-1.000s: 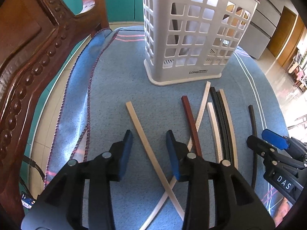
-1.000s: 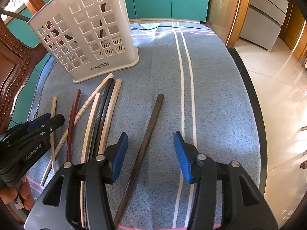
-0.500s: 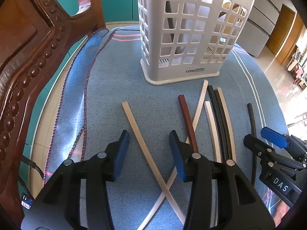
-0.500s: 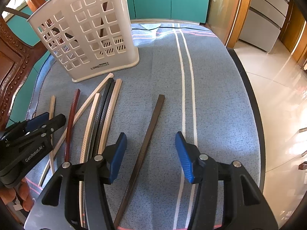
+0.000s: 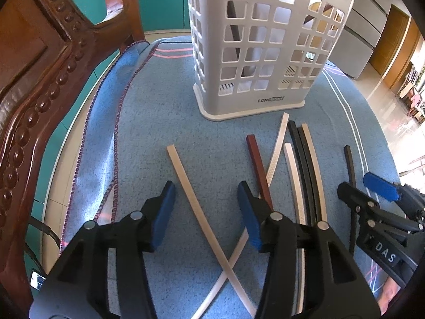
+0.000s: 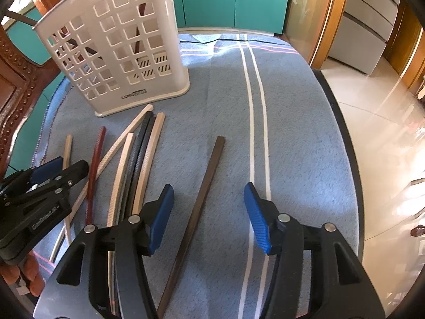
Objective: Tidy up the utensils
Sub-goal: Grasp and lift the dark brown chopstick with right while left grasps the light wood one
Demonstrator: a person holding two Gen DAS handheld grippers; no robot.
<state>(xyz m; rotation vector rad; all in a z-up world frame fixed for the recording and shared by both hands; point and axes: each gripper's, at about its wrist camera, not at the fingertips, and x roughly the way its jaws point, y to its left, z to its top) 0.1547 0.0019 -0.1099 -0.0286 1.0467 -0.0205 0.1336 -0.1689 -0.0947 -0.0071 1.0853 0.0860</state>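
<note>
Several long chopsticks lie on a blue cloth in front of a white slotted basket (image 5: 260, 40), also in the right wrist view (image 6: 119, 53). My left gripper (image 5: 205, 196) is open and empty, straddling a cream chopstick (image 5: 191, 191), with a dark red chopstick (image 5: 259, 170) beside its right finger. My right gripper (image 6: 208, 199) is open and empty, astride a dark brown chopstick (image 6: 204, 186). A bundle of cream and black chopsticks (image 6: 140, 164) lies between the two grippers. A few dark sticks stand inside the basket.
A carved wooden chair (image 5: 39, 79) stands close on the left. The table's dark edge (image 6: 342, 143) curves along the right, with tiled floor (image 6: 385, 146) beyond. White stripes (image 6: 255, 106) run down the cloth.
My left gripper has moved forward a little toward the basket and opened slightly wider. My right gripper has crept forward along the dark brown chopstick. No chopstick has moved.
</note>
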